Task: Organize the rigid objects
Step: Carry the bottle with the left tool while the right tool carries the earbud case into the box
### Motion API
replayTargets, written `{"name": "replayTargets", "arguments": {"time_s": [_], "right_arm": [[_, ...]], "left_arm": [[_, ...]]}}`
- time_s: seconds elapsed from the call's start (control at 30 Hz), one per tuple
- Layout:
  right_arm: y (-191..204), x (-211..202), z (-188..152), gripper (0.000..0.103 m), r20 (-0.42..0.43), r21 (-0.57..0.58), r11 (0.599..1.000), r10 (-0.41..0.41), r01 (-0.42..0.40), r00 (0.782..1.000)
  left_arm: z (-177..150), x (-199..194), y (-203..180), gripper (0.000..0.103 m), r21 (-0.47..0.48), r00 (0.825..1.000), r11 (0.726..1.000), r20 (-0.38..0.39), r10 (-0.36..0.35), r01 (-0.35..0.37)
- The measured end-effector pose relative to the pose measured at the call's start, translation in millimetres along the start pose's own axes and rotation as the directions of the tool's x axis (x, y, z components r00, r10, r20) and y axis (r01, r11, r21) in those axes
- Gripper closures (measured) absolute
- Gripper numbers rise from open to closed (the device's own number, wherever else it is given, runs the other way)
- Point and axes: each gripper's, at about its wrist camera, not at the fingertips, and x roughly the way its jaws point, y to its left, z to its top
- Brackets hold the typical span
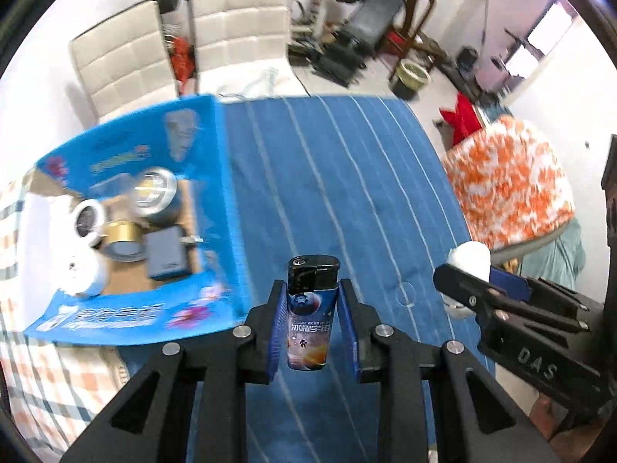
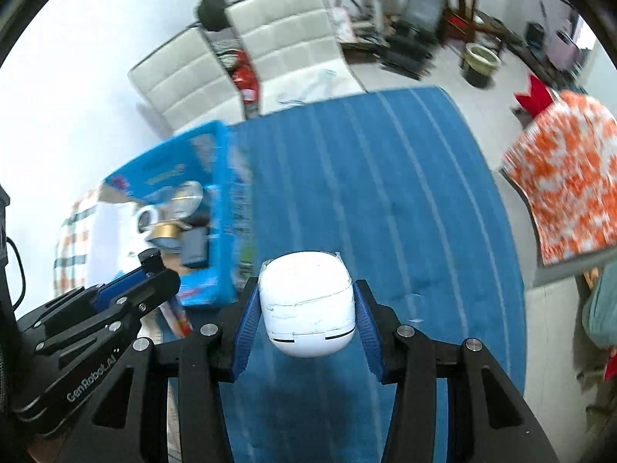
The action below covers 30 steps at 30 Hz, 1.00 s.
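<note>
Left tongs (image 1: pixel 312 316) clamped on lighter (image 1: pixel 311 310), gripped upright by its sides, cap clear above the pads. Right tongs (image 2: pixel 306 308) closed across white case (image 2: pixel 307 303), held by its flanks. Both carried above blue striped surface (image 1: pixel 347 193), near open blue box (image 1: pixel 216 177) at left holding tape rolls (image 1: pixel 123 239), probably the drop point

**Two wrist fisheyes, steeply downward**

Each camera sits behind its own claw, high above the blue striped worktop (image 1: pixel 347 193). Both share the blue box (image 1: pixel 216 193) at frame left and white chairs (image 2: pixel 293 34) at top.
</note>
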Motion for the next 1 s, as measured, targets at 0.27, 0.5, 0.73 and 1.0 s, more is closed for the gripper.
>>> {"name": "replayTargets", "arguments": {"time_s": [0.27,0.5,0.73,1.0], "right_arm": [[78.0,3.9,1.3,0.053,0.007,-0.073,0.997,0.003,-0.002,1.0],[126.3,9.6,2.7,0.053,0.001,-0.117,0.993,0.009,-0.009,1.0],[138.7,42.0,15.1,0.053,-0.052,-0.104,0.995,0.005,-0.01,0.999],[142.2,117.9,28.4,0.053,-0.167,-0.034,0.999,0.016,-0.022,0.986]], "left_arm": [[-5.8,-39.4,66.7,0.079,-0.091,0.993,0.993,0.078,0.089,-0.081],[-12.4,-65.6,120.2,0.079,-0.14,0.985,0.983,0.109,0.134,-0.118],[-10.8,-63.3,156.0,0.079,-0.182,0.988,0.978,0.098,0.118,-0.099],[-3.3,-24.7,192.0,0.079,-0.236,0.999,0.972,0.021,0.029,-0.024]]}}
